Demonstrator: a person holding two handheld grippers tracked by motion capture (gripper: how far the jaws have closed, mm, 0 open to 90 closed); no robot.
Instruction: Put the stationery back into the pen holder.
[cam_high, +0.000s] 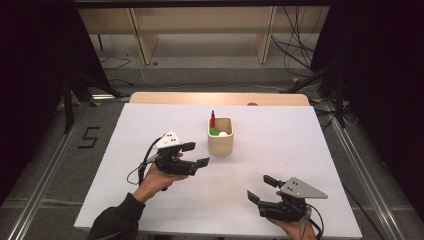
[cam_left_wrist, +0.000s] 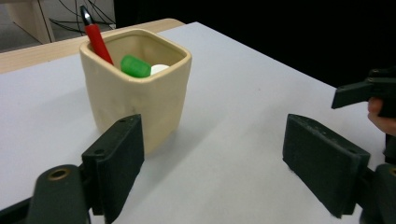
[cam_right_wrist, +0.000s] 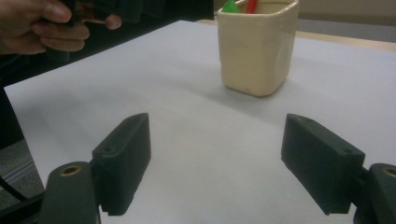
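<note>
Looking down from the high view, the cream cup (cam_high: 220, 136) stands near the middle of the white table (cam_high: 150, 200), with the left gripper (cam_high: 196, 154) just beside it and the right gripper (cam_high: 262, 189) well apart toward the near right corner. That view gives the layout but little of what the cup holds beyond a red stick and flecks of green and white.

The left gripper view makes the contents clear: a red-handled tool (cam_left_wrist: 96, 39) leans in the far corner of the cup, a green capsule-like piece (cam_left_wrist: 135, 66) lies against the rim, and a white piece (cam_left_wrist: 159, 68) sits beside it. The left gripper's jaws stand wide apart with nothing between them, the cup just ahead of one jaw and not touched. One black jaw of the other gripper, and a fingertip, sit at that frame's right edge.

The right gripper view shows the cup's outer wall and base farther off, a hand (cam_right_wrist: 44, 25) at upper left, and its own jaws spread wide over bare table.
</note>
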